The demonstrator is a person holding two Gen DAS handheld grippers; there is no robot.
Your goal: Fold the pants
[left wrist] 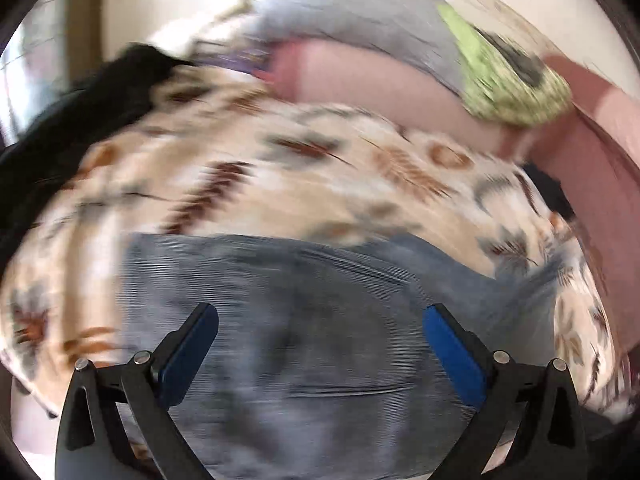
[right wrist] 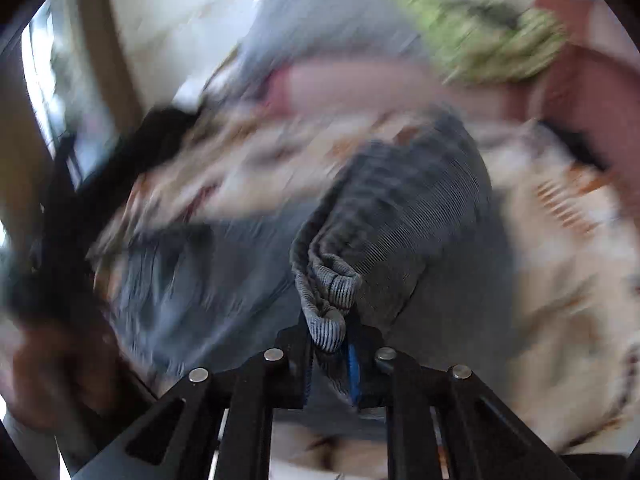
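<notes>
Grey-blue ribbed pants [left wrist: 304, 320] lie spread on a beige bed cover [left wrist: 248, 160] with a brown leaf pattern. My left gripper [left wrist: 320, 332] hangs over them, open wide, its blue pads [left wrist: 452, 356] apart with nothing between them. In the right wrist view my right gripper [right wrist: 332, 344] is shut on a bunched edge of the pants [right wrist: 400, 216]. The lifted cloth hangs from the jaws and drapes away above the rest of the garment. Both views are smeared by motion.
A dark garment [left wrist: 80, 120] lies at the cover's left. Behind it sit a pink pillow [left wrist: 360, 84], a grey cushion [left wrist: 360, 16] and a green patterned cloth [left wrist: 512, 80]. A reddish piece [left wrist: 600, 184] stands at the right. A person's hand [right wrist: 52, 376] shows at the right wrist view's lower left.
</notes>
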